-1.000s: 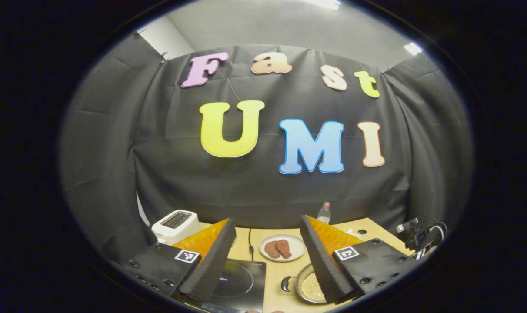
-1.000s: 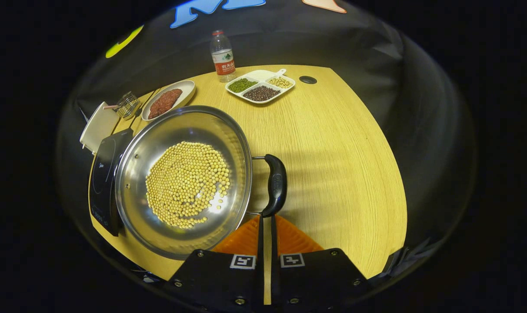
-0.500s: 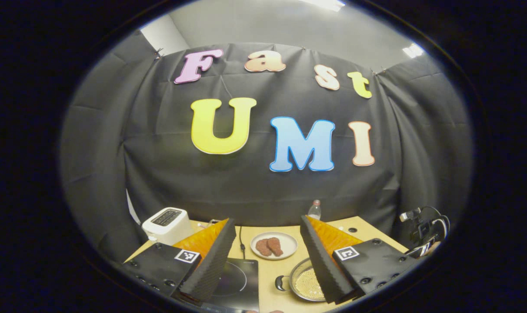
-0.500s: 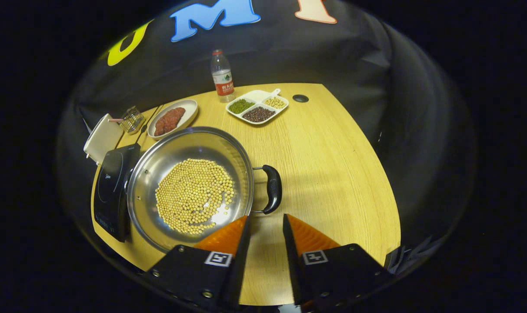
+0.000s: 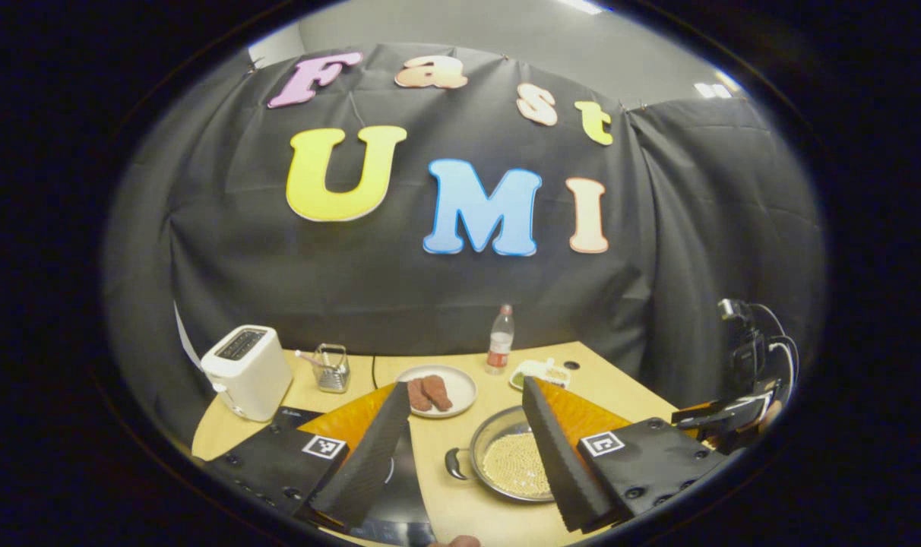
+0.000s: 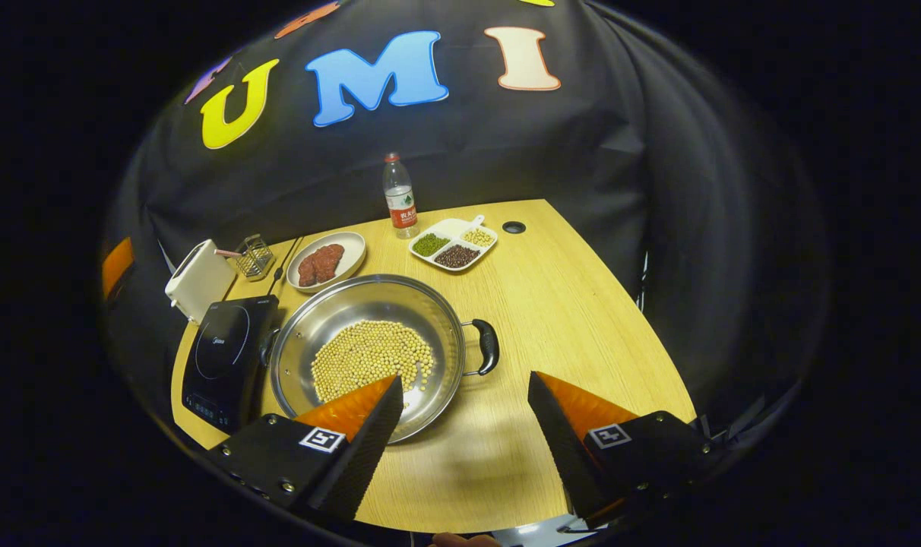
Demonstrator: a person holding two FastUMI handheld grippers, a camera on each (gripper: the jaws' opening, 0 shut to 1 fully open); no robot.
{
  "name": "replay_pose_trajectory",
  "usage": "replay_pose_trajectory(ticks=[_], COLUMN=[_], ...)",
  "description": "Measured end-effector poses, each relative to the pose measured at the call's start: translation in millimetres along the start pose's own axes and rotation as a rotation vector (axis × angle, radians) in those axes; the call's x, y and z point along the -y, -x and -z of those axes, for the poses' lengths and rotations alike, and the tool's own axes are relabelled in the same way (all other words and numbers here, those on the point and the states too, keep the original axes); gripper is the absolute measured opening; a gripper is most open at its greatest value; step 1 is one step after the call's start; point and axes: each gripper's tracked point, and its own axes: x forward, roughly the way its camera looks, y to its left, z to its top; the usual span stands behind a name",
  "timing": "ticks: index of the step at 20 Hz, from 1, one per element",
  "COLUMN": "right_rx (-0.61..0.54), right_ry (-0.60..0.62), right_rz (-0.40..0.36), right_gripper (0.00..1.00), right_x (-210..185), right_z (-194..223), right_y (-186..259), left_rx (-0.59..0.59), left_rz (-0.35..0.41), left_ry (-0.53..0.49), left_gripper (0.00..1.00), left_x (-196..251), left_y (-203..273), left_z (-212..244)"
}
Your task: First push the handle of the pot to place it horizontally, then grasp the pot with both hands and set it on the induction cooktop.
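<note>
A pale wooden table is seen set against the black cloth wall of the booth.

In the right gripper view, the right gripper is held above the near edge of the table with its jaws spread wide and nothing between them. Just ahead of the jaws the pot is found resting on the table, a layer of yellow beans spread over its bottom. A black handle projects from the right side of the pot, and a second handle is made out on its opposite side in the left gripper view. The induction cooktop lies just beside the pot on its left. Beyond the pot a plate of meat is placed, with a divided dish and a water bottle farther back from the pot. A white toaster and a small wire basket stand behind the cooktop, to the pot's far left.

In the left gripper view, the left gripper is held above the table, its jaws also wide and empty, with the pot seen between and beyond them.
</note>
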Motion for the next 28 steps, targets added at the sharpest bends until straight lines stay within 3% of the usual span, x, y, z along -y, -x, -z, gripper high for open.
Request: replay_pose_trajectory(ticks=[6,10,11,12,16,25,26,27,28], right_rx=[0.006,-0.02,-0.031,-0.043,-0.087,-0.17,-0.183,-0.193,-0.202], right_ry=[0.002,0.023,0.028,0.033,0.072,0.076,0.077,0.075,0.066], right_rz=[-0.027,-0.043,-0.05,-0.057,-0.074,-0.092,-0.087,-0.084,-0.093], right_gripper=[1.0,1.0,0.96,1.0,1.0,1.0,0.92,0.92,0.84], right_x=[3.1,6.6,6.5,5.9,5.6,9.0,10.7,13.1,13.3], right_z=[-8.9,-10.6,-10.7,-10.2,-4.1,12.8,16.7,19.3,21.4], right_y=[-20.1,-50.9,-59.1,-67.4,-101.0,-153.0,-157.5,-160.8,-162.5], left_rx=[-0.211,-0.297,-0.32,-0.347,-0.451,-0.554,-0.565,-0.573,-0.577], left_rz=[0.017,-0.014,-0.028,-0.039,-0.081,-0.111,-0.117,-0.12,-0.125], left_ry=[0.018,0.006,0.013,0.021,0.018,-0.021,-0.029,-0.036,-0.045], left_gripper=[0.97,0.97,0.99,0.97,0.98,0.97,0.96,0.99,0.92], left_x=[18.5,19.4,18.1,16.1,3.7,-2.5,-4.1,-4.9,-7.1], left_y=[-51.3,-86.1,-92.7,-101.4,-123.6,-156.4,-158.1,-159.3,-160.8], left_z=[78.1,118.3,128.1,139.3,186.6,232.5,236.1,239.3,240.2])
